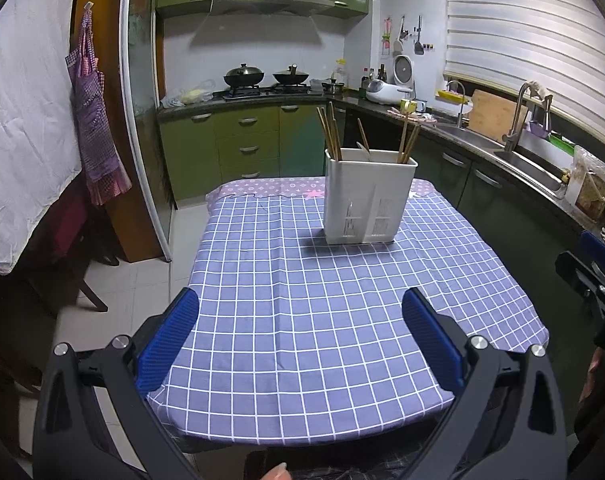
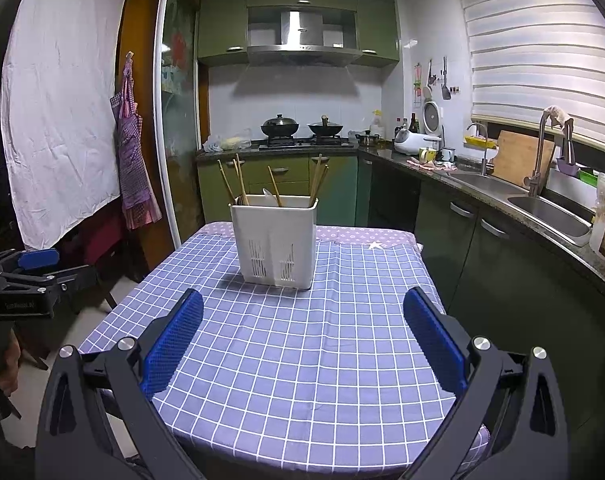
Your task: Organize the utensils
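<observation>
Both tongs hang over the near edge of the counter with nothing between their blue pads: the left tongs point(image 1: 300, 334) spread wide above the checked cloth, and the right tongs point(image 2: 302, 338) spread just as wide in their own camera. From the left camera the right tongs also show at the far right edge, off the counter's side; from the right camera the left tongs point(image 2: 38, 264) show at the far left, beside the counter, their fingers apart.

Behind them a green-cabinet kitchen runs along the back and right walls, under a steel range hood point(image 2: 302, 36) and beside a slatted window blind point(image 2: 542, 52). A white sheet point(image 2: 62, 120) hangs at left, with a purple checked apron point(image 2: 132, 160) on a hook next to it.

The counter point(image 1: 322, 320) wears a blue-and-white checked tablecloth point(image 2: 302, 340), with a lilac patterned strip at its far end. A steel sink point(image 2: 550, 208) with a tall faucet sits along the right wall, and a wooden cutting board point(image 2: 518, 156) leans behind it. Two lidded woks point(image 2: 280, 125) sit on the stove at the back.

The white utensil holder point(image 1: 368, 196) stands upright on the far half of the counter, well apart from both tongs, slotted vents low on its front. Wooden chopsticks point(image 1: 328, 132) lean out of its top in several loose groups, and a pale utensil tip point(image 2: 268, 196) pokes just above the rim among them.
</observation>
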Motion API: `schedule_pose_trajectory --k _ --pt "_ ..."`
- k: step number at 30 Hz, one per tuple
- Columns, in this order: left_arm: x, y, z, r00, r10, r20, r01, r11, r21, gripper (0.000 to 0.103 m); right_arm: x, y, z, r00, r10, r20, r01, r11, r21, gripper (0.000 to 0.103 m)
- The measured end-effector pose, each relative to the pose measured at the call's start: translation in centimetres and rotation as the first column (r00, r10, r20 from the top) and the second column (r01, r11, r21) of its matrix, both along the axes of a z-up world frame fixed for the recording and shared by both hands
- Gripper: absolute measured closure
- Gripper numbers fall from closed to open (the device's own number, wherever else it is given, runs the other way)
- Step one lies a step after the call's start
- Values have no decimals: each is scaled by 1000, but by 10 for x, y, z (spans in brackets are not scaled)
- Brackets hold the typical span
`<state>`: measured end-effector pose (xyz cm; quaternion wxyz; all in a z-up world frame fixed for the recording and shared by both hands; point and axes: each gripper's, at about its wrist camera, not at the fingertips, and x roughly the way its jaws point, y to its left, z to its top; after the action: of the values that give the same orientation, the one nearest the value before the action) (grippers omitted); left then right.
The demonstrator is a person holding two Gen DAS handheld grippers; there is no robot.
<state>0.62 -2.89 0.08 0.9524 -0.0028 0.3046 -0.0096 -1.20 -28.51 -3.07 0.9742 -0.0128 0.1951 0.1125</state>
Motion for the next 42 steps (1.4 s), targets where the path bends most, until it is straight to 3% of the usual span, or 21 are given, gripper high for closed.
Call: schedule_pose_trajectory --k 12,42 --pt "3 -1 -3 1000 -10 -28 9 1000 -4 6 3 0 -5 1000 3 -13 -3 1000 -8 4" --pt "3 2 0 1000 30 9 -30 999 26 6 11 -3 -15 999 9 -35 -10 1000 -21 4"
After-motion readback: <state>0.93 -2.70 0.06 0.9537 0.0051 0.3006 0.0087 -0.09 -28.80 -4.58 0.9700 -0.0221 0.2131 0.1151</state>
